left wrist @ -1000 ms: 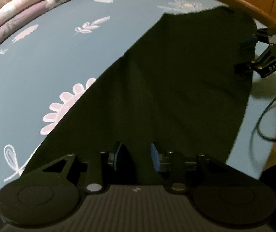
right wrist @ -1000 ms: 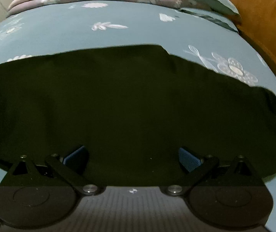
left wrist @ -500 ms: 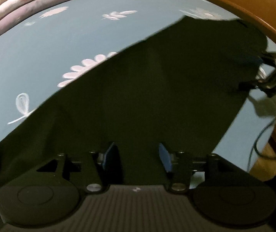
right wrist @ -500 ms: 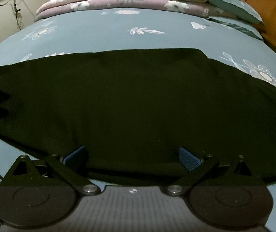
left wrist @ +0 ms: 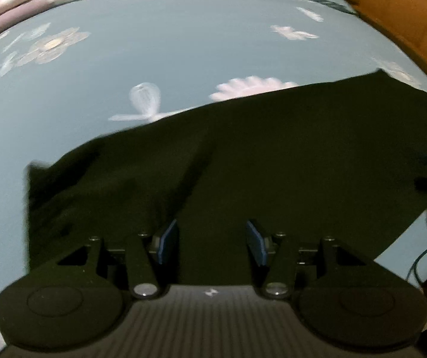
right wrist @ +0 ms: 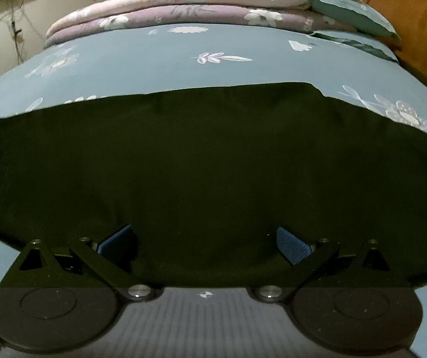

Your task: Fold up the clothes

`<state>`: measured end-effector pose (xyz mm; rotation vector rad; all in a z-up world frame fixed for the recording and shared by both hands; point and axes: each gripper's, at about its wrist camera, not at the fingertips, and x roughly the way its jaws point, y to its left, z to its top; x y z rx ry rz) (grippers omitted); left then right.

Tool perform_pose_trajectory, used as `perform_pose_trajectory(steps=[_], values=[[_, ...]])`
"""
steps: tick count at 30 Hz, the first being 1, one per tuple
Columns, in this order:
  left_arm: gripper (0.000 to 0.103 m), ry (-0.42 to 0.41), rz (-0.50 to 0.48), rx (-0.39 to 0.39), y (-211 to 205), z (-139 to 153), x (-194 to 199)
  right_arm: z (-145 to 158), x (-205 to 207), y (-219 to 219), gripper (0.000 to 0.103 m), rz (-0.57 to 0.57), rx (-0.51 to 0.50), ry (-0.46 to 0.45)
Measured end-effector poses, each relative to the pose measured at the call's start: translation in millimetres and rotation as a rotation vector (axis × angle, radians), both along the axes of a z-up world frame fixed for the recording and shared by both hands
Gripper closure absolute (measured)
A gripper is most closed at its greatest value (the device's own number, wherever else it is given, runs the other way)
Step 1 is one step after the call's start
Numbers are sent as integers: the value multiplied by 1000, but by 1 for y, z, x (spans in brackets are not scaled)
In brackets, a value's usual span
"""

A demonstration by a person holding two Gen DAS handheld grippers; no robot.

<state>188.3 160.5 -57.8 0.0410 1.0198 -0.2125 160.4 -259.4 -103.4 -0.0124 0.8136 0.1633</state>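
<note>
With both the left claw (left wrist: pixel 212 243) and right claw (right wrist: pixel 207 243) spread open and empty above the black garment (right wrist: pixel 213 164) on the bed (right wrist: pixel 159 56), a shallow pinch could snag one layer, dragging it crooked.

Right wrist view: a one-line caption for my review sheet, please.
Right gripper open above a dark garment spread flat on a blue floral bedsheet, folded quilts stacked behind.

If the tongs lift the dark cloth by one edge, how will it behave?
The dark cloth probably hangs limp: it lies flat on the bedsheet with soft creases. It looks thin, so likely light. It may slide rather than stay put when pushed.
</note>
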Motion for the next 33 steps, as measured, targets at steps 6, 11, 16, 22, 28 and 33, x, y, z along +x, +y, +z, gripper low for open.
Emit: perform_pose_trajectory(steps=[6, 11, 16, 22, 28, 33], values=[[46, -83, 91, -15, 26, 18, 2, -4, -3, 3, 0, -19, -8, -27], [46, -30, 193, -53, 54, 7, 23, -4, -1, 4, 0, -26, -11, -25], [46, -15, 234, -53, 71, 7, 6, -4, -3, 4, 0, -28, -9, -30], [42, -61, 108, -15, 44, 18, -17, -6, -3, 4, 0, -47, -8, -36], [43, -28, 154, 17, 40, 6, -21, -6, -3, 6, 0, -48, -13, -39], [40, -107, 70, -17, 10, 27, 3, 7, 3, 0, 0, -51, 3, -3]])
